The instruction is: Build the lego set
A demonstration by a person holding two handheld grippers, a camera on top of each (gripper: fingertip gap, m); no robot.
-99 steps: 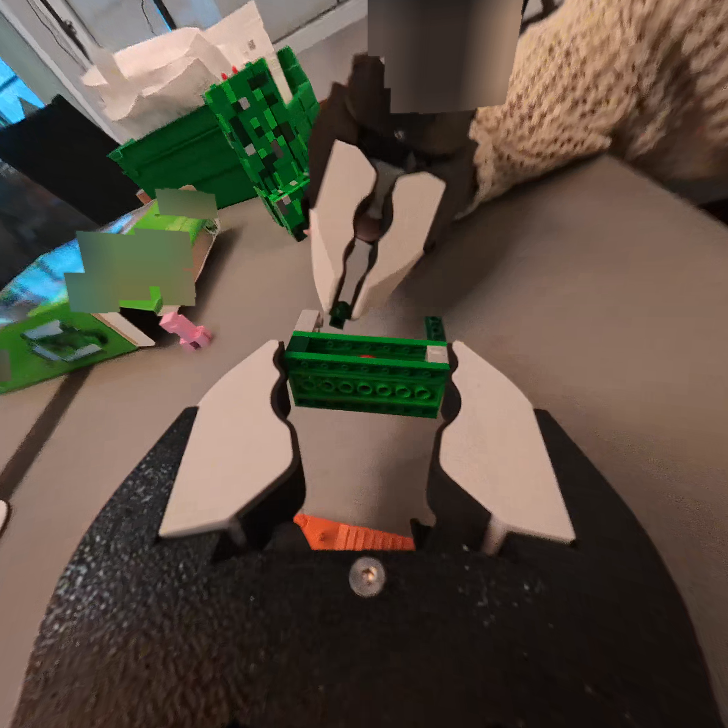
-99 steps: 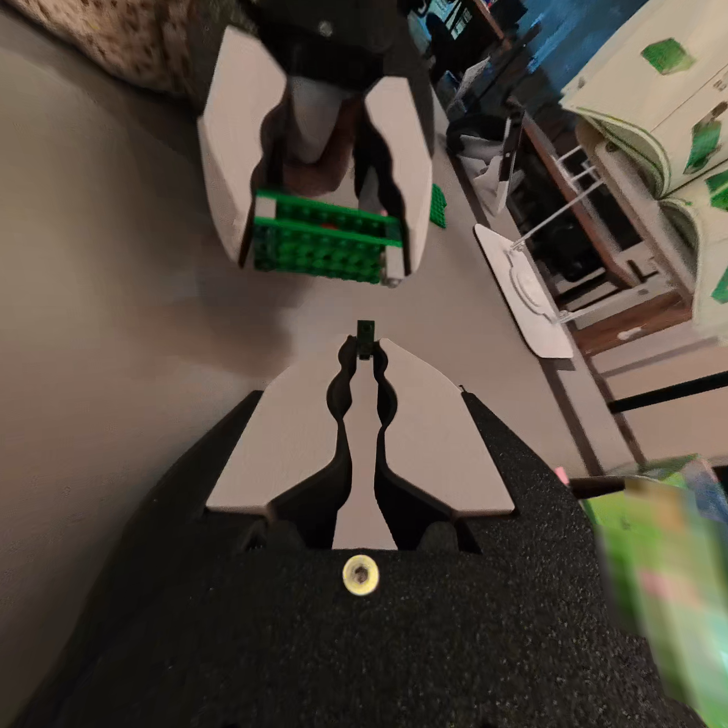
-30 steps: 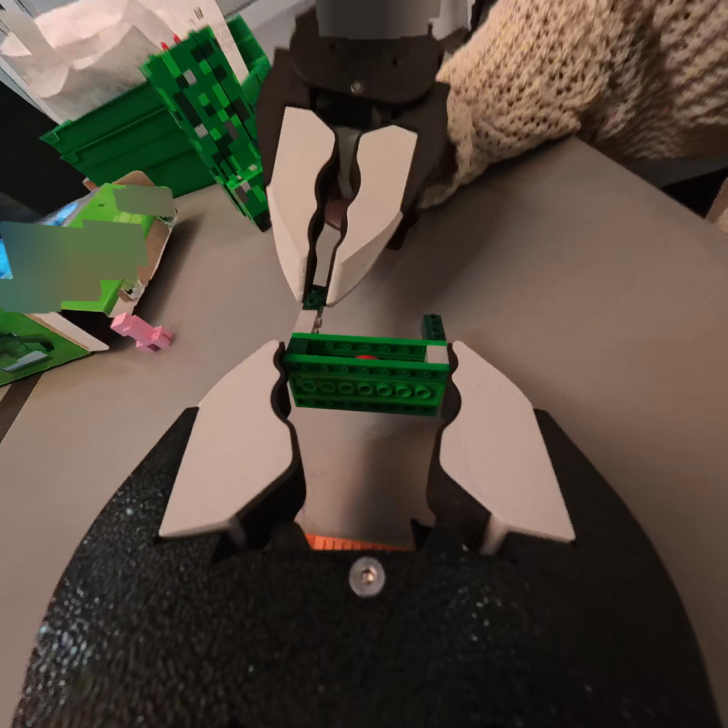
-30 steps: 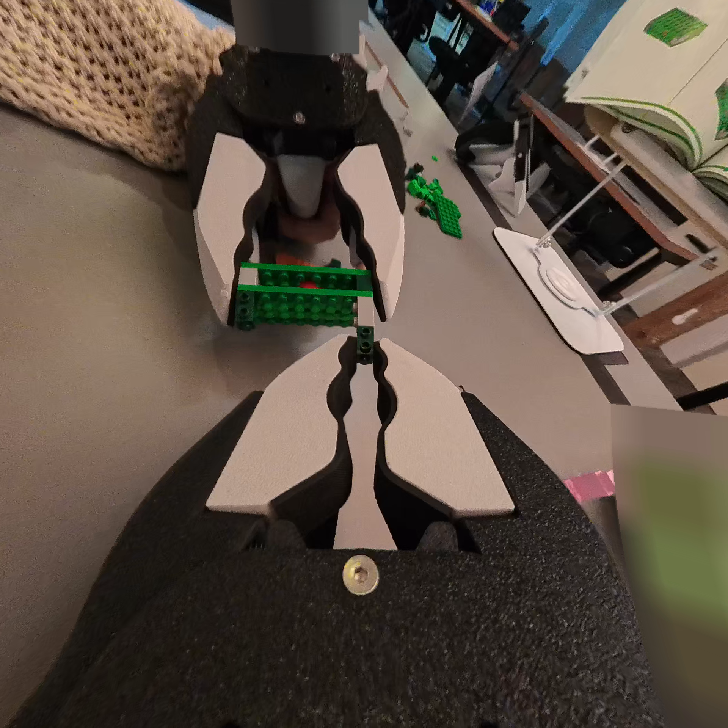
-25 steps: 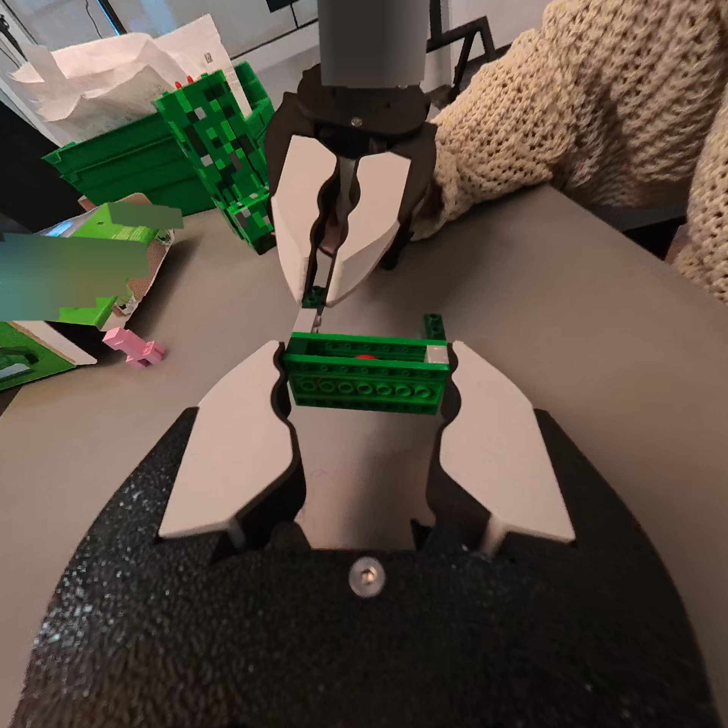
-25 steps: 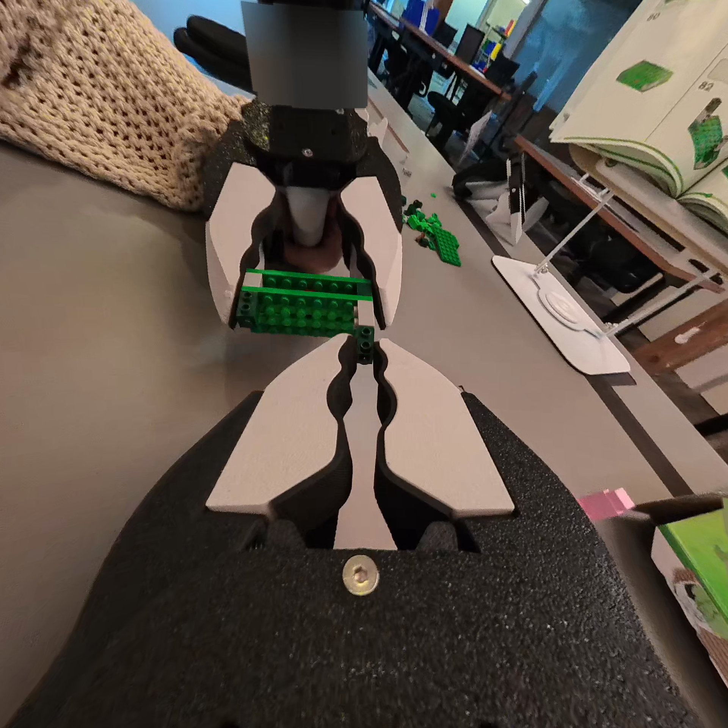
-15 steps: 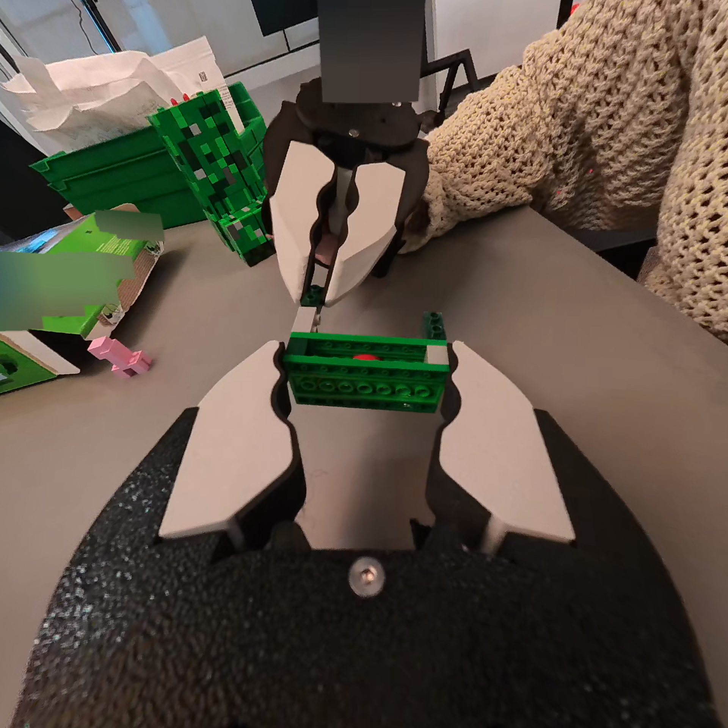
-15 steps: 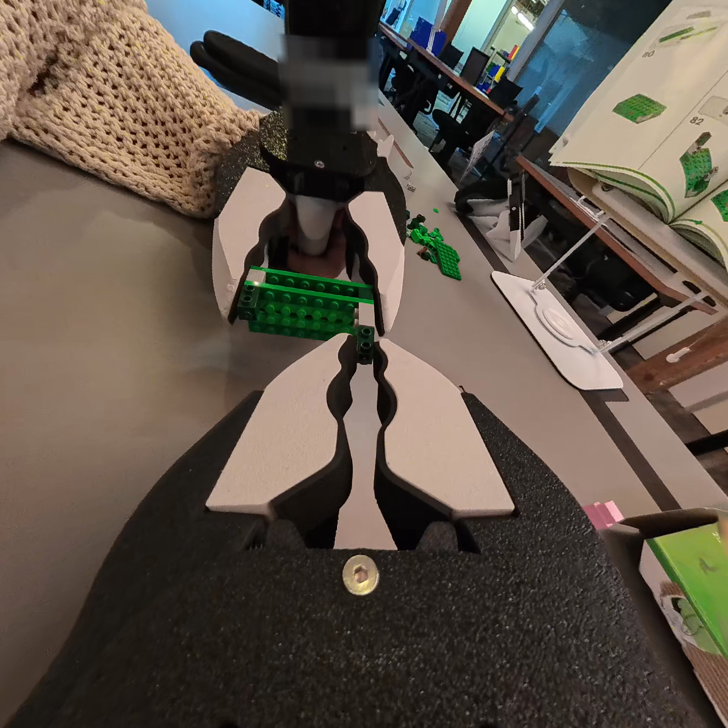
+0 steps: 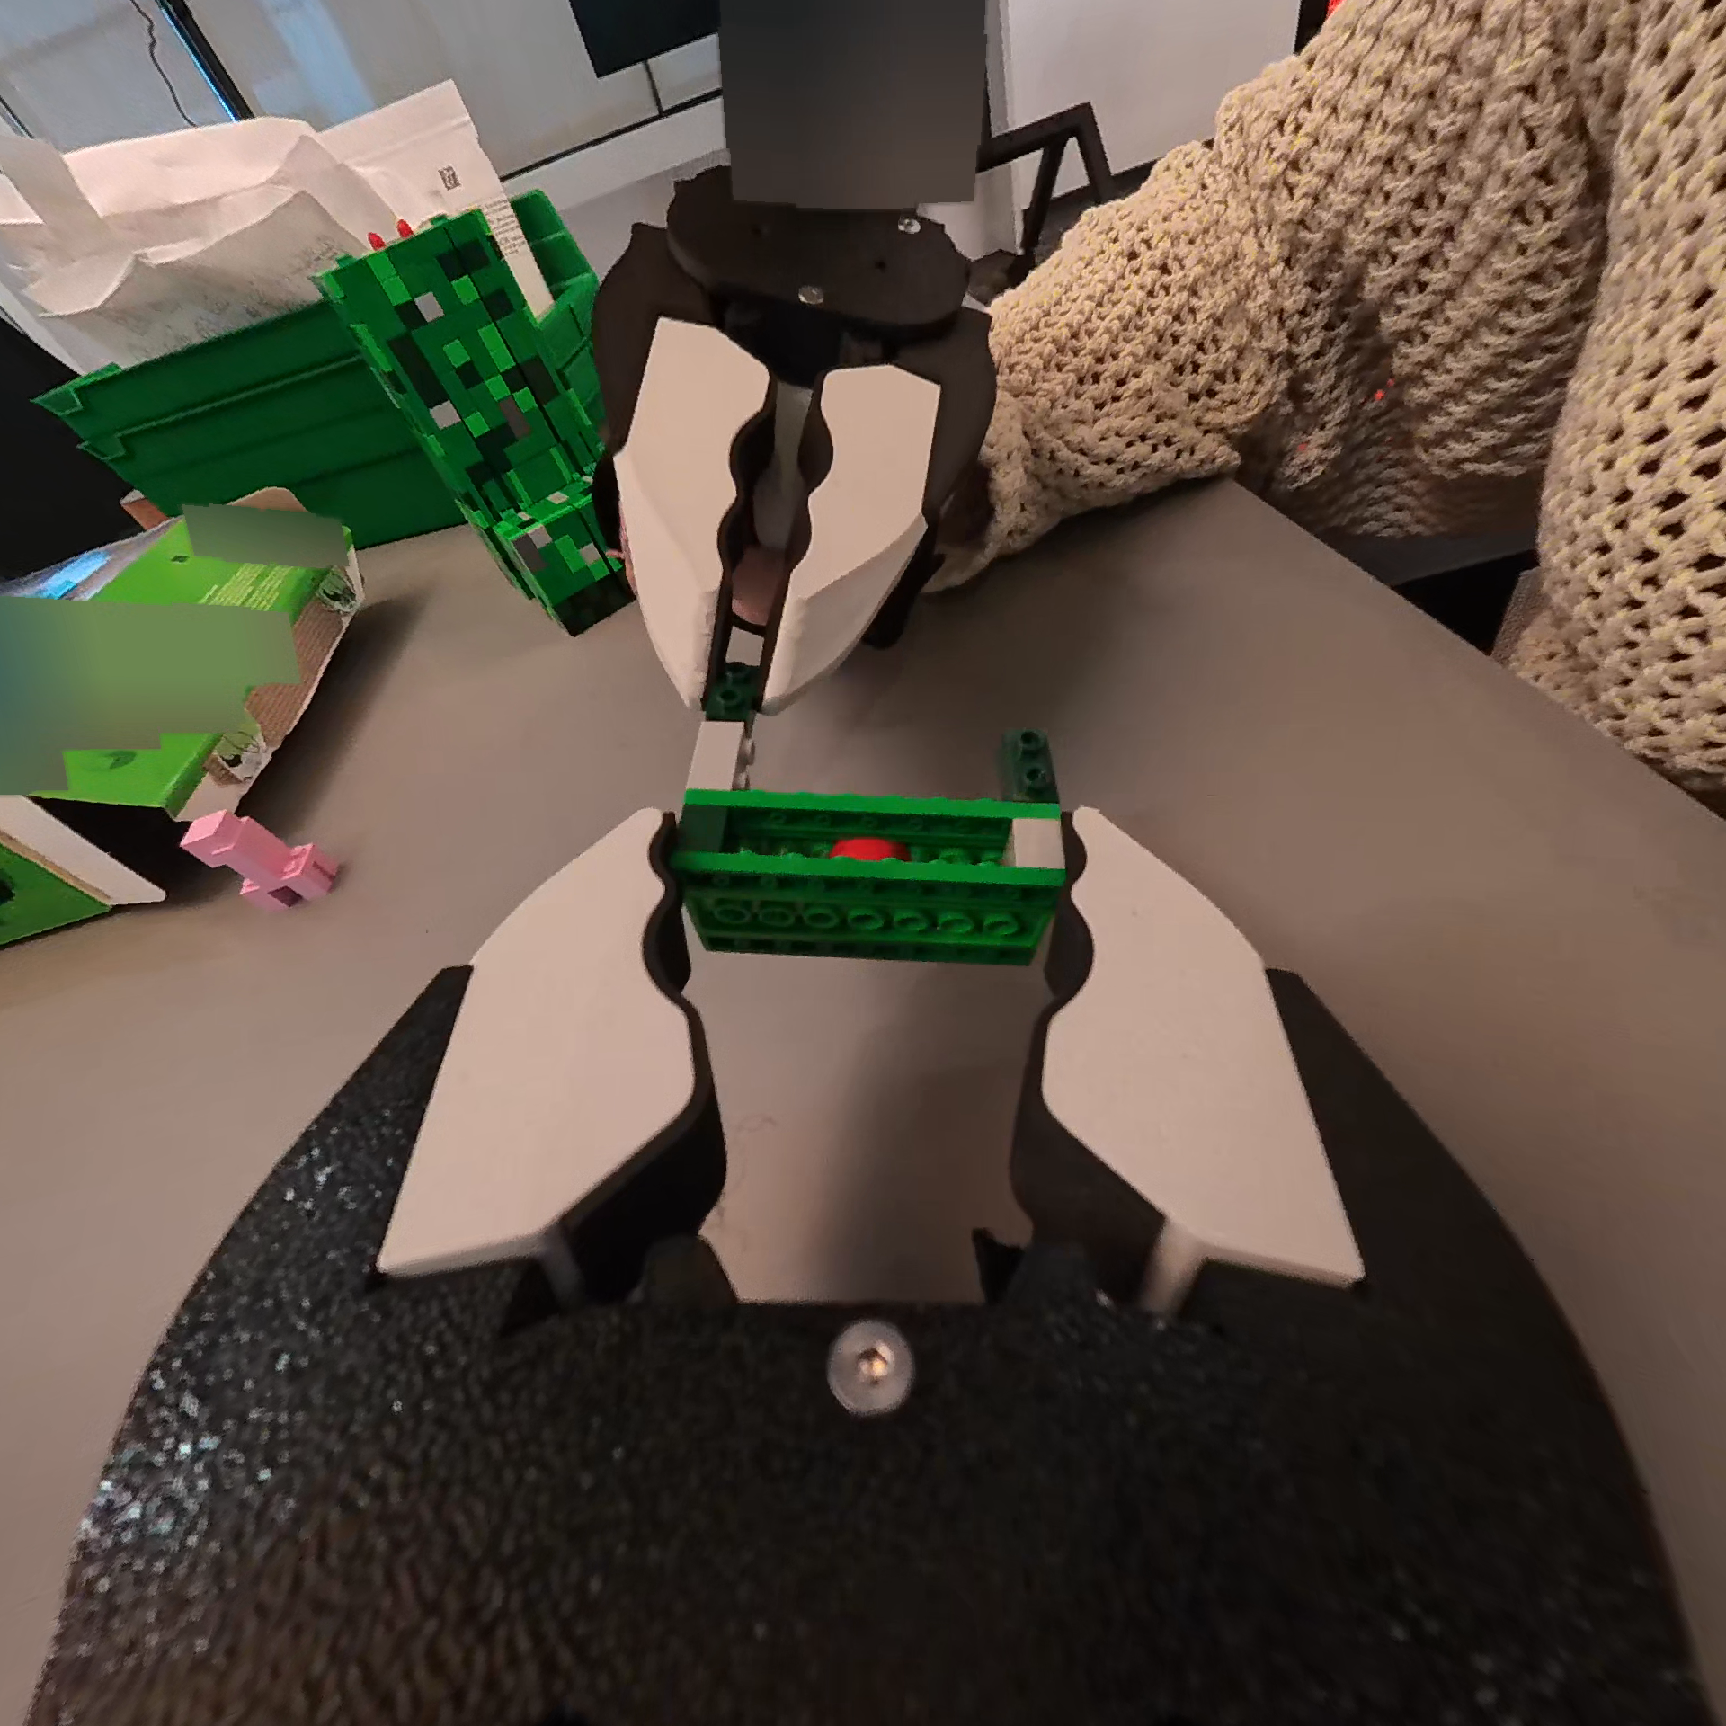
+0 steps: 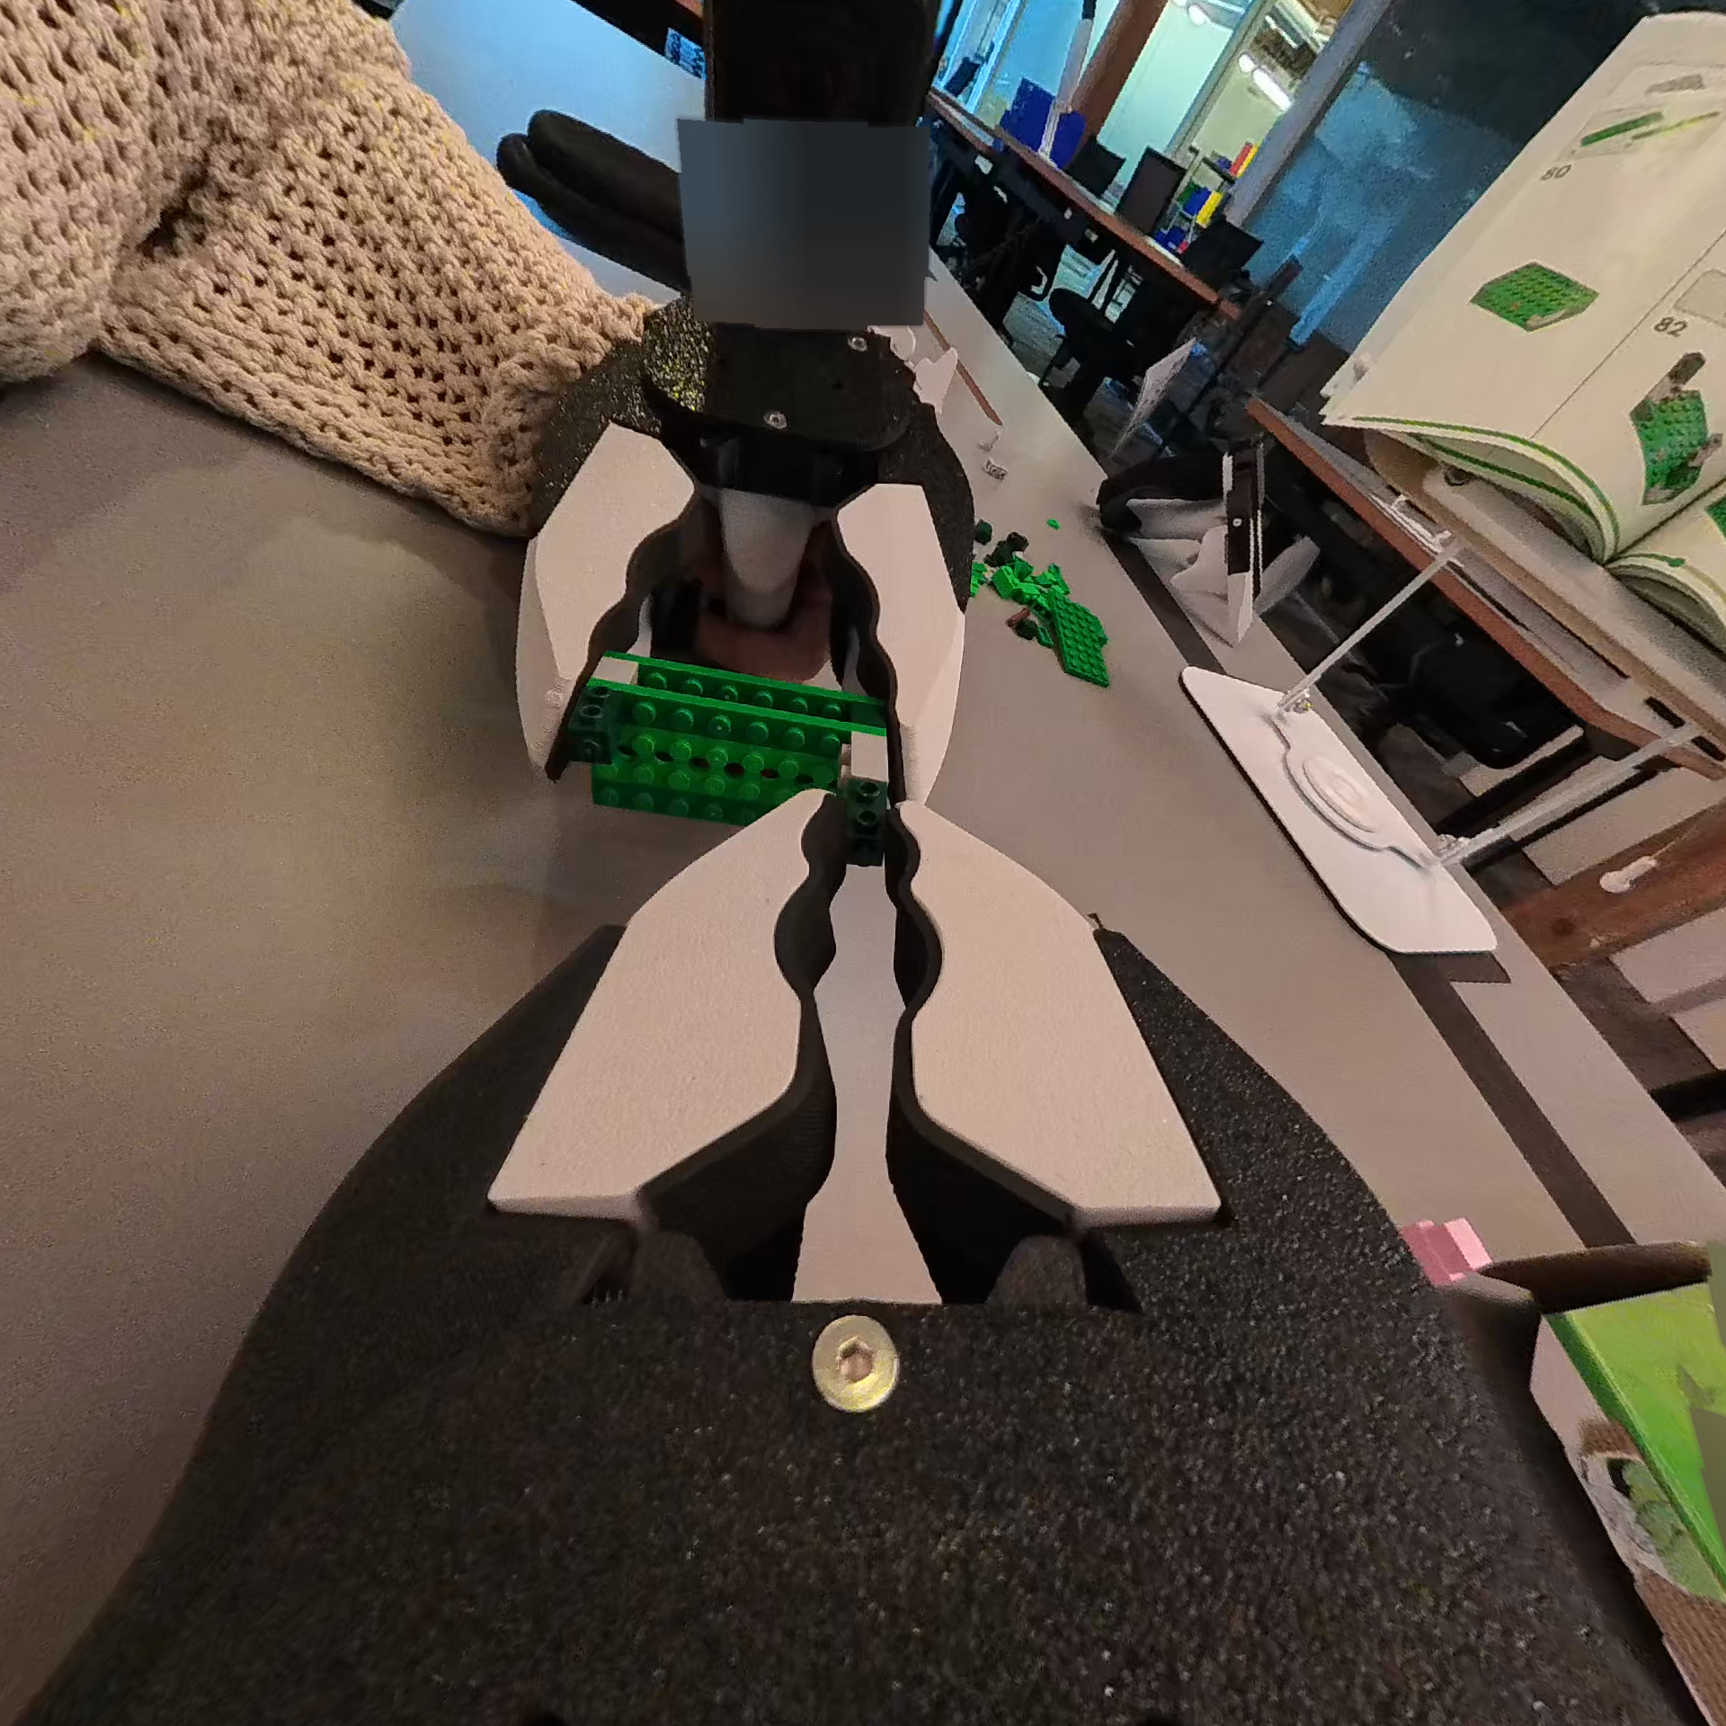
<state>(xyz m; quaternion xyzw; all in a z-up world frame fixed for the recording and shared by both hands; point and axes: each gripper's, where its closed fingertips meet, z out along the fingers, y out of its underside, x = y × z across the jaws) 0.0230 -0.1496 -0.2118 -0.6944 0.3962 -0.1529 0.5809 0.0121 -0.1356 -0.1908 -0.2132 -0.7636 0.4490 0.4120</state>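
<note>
Holding the green block frame (image 9: 869, 878) tight in the left gripper (image 9: 869, 887), mid-frame, with the small dark brick (image 10: 864, 822) pinched in the right gripper (image 10: 864, 827) at its corner; maybe slipping sideways if pushed crooked.

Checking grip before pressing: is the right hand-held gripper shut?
Shut: the right hand-held gripper pinches a small dark green brick between its fingertips.

A grey table (image 9: 1308, 841) fills both views. In the left wrist view, a pink brick figure (image 9: 266, 855) lies at left, a green pixelated tower (image 9: 486, 411) stands upper left. In the right wrist view, loose green bricks (image 10: 1055, 607) lie right of centre beside a white stand base (image 10: 1345, 813).
</note>
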